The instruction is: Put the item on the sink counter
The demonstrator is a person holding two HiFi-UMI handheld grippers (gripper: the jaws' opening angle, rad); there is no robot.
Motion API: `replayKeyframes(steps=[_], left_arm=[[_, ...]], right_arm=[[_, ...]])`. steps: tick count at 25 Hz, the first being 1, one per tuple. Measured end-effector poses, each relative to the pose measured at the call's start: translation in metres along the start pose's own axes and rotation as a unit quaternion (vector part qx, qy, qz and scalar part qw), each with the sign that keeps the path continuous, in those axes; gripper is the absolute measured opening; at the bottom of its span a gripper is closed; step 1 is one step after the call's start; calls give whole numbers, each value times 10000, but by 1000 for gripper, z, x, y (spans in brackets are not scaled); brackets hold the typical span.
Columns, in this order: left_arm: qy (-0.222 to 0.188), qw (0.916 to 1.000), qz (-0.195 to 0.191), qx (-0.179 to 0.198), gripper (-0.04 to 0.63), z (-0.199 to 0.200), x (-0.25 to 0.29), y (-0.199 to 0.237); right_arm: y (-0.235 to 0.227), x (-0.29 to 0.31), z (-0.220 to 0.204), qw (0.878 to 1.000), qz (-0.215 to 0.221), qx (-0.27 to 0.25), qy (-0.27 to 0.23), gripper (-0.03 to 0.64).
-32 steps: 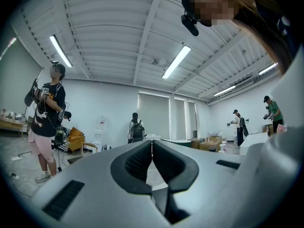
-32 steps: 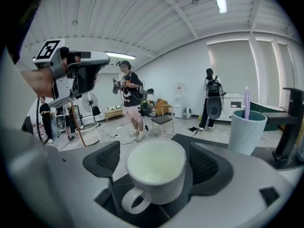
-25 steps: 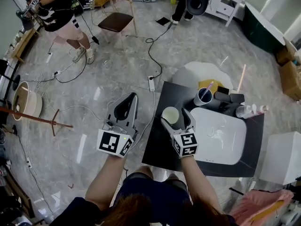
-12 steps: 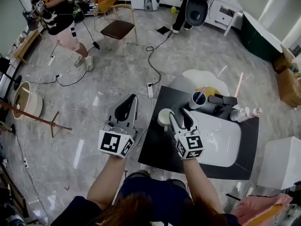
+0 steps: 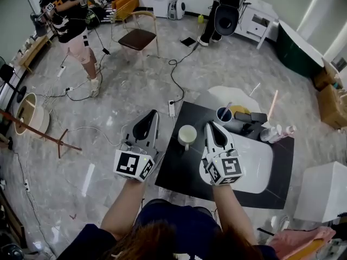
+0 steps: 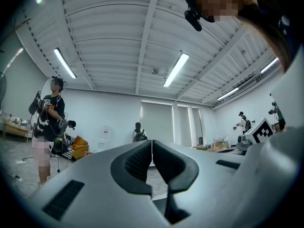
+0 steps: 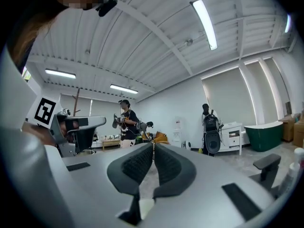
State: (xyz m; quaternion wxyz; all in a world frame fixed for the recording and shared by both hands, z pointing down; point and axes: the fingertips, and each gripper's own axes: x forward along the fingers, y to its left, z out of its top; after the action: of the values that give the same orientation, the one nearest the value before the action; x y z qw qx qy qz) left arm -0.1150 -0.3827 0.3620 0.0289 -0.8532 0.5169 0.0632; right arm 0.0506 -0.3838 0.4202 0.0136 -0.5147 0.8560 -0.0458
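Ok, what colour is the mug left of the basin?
The mug is pale cream; the head view shows it best.

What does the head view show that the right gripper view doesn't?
Only the head view clearly shows the white mug standing on the black counter, and the white sink. Only the right gripper view shows the ceiling lights. Both show the right gripper with its jaws shut and nothing between them, and a person in a black shirt.
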Motion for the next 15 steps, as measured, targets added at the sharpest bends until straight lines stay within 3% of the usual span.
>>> replayKeyframes(steps=[15], left_arm=[[-170, 9998, 56, 88, 23, 36, -24, -25]], right_arm=[[8, -25, 66, 9989, 85, -211, -416, 17]])
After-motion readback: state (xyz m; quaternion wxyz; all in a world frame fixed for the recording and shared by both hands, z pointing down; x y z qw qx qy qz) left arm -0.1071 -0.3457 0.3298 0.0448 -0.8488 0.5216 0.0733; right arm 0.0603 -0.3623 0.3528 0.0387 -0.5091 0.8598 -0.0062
